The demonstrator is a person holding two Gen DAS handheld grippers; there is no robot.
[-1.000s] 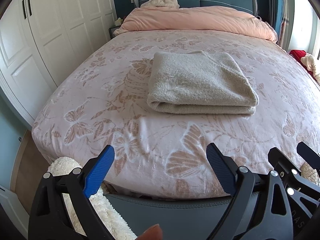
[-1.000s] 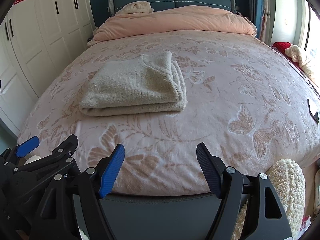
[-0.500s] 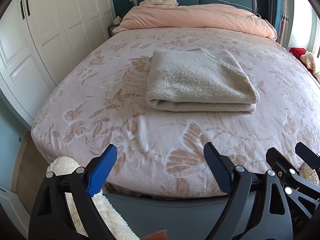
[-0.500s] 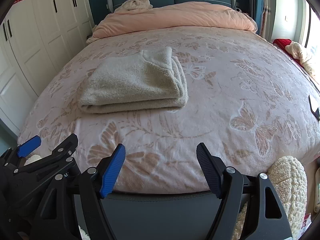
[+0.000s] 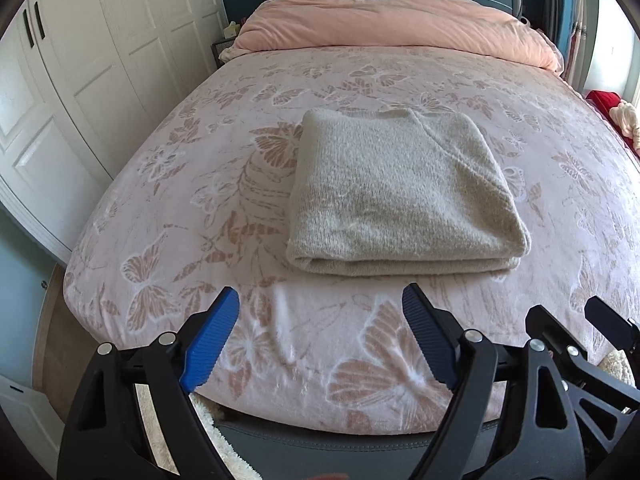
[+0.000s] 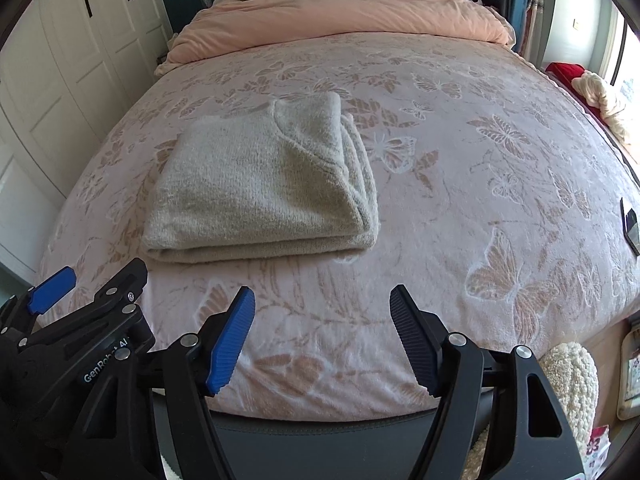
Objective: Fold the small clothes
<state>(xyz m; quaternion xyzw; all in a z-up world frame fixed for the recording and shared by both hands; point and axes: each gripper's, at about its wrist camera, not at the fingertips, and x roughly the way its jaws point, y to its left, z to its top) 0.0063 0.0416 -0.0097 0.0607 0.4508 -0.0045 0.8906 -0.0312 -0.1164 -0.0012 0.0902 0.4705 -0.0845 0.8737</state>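
A beige knitted garment (image 5: 400, 196) lies folded into a thick rectangle on the pink butterfly-patterned bed cover (image 5: 200, 184). In the right wrist view the same folded garment (image 6: 260, 184) sits left of centre. My left gripper (image 5: 320, 308) hovers over the foot of the bed, short of the garment; its jaws are closing with nothing between them. My right gripper (image 6: 322, 304) stands open beside it, also empty, with the garment ahead and to its left. Each gripper shows at the edge of the other's view.
A rolled peach duvet (image 5: 392, 20) lies across the head of the bed against a blue headboard. White wardrobe doors (image 5: 80, 60) line the left side. A fluffy cream cushion (image 6: 572, 384) sits off the bed's right corner, and a dark flat object (image 6: 630, 224) lies at the bed's right edge.
Both grippers have moved forward over the foot of the bed, so the folded garment looks nearer. The left jaws have narrowed a little.
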